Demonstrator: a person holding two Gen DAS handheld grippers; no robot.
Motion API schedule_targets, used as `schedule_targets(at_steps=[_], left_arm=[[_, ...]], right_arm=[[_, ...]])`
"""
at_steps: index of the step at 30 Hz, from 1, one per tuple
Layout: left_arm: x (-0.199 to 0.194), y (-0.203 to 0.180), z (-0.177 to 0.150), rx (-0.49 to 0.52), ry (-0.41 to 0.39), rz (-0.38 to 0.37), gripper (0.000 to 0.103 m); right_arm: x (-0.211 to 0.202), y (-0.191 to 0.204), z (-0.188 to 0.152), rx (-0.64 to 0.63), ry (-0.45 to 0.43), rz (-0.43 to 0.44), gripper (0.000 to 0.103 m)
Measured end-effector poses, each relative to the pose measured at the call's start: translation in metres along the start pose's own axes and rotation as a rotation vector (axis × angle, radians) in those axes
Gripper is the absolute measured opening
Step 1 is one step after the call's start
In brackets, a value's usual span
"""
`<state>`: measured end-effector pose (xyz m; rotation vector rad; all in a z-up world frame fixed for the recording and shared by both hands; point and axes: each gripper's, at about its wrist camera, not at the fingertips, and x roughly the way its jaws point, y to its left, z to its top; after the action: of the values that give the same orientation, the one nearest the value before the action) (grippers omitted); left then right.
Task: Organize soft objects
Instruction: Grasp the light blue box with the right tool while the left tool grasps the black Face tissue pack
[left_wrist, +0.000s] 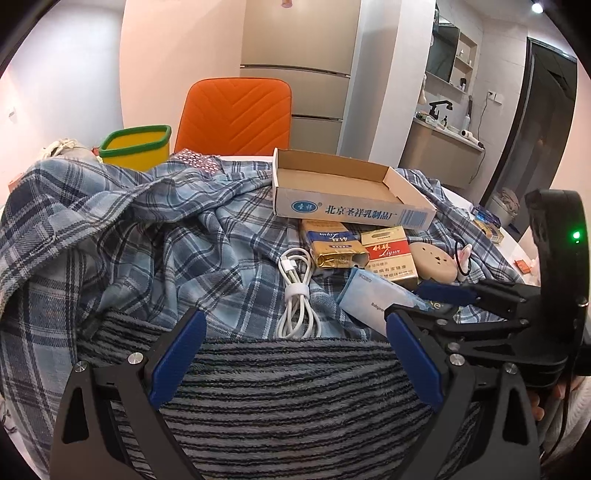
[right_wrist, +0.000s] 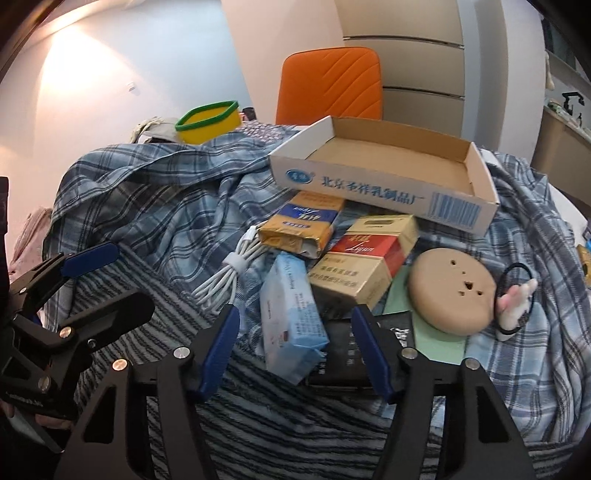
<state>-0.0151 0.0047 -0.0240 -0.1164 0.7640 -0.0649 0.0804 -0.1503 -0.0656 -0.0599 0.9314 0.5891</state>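
**Sorting barely begun: the soft things were still in a heap**

At the far left a yellow bin (left_wrist: 135, 147) with a green rim stood beyond the plaid cloth (left_wrist: 122, 229), and nothing could be seen inside it from this angle. The plaid cloth lay rumpled and unfolded across the whole surface. The striped towel (left_wrist: 277, 398) sat on top of it at the near edge, also unfolded, directly under the left gripper (left_wrist: 291, 358), whose fingers stood wide with nothing between them.

In the middle, a coiled white cable (right_wrist: 229, 273), two cigarette packs (right_wrist: 365, 258) and an empty cardboard tray (right_wrist: 384, 173) rested on the cloth, so the hard clutter had not been cleared off. The right gripper (right_wrist: 295, 350) hung over the blue tissue pack (right_wrist: 288, 314) with its fingers partly apart; the pack and a dark item lay between them, though the pads did not appear to press on either.

Further right sat a tan round cushion (right_wrist: 452, 291) and a hair tie with a pink charm (right_wrist: 513, 299), both loose.

In my judgement almost everything remained: clear the cloths, then fold or gather them.
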Motion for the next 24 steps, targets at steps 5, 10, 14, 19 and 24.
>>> schedule_targets(at_steps=[5,10,14,19,24], left_arm=[[-0.003,-0.007,-0.001,0.022,-0.005,-0.011,0.098],[-0.005,-0.014,0.003,0.036,-0.013,-0.015,0.098],[-0.002,-0.023,0.013,0.101,-0.005,-0.037,0.097],[0.005,-0.037,0.025,0.204,-0.008,-0.096,0.096],[0.030,-0.049,0.032,0.274,0.054,-0.270,0.092]], right_arm=[[0.010,-0.003,-0.001,0.028,0.039,0.022,0.047],[0.006,-0.004,-0.002,0.036,0.026,0.055,0.026],[-0.010,-0.009,-0.005,0.057,-0.024,0.050,0.022],[-0.052,-0.019,-0.011,0.069,-0.156,-0.059,0.022],[-0.099,-0.033,-0.017,0.084,-0.292,-0.196,0.022]])
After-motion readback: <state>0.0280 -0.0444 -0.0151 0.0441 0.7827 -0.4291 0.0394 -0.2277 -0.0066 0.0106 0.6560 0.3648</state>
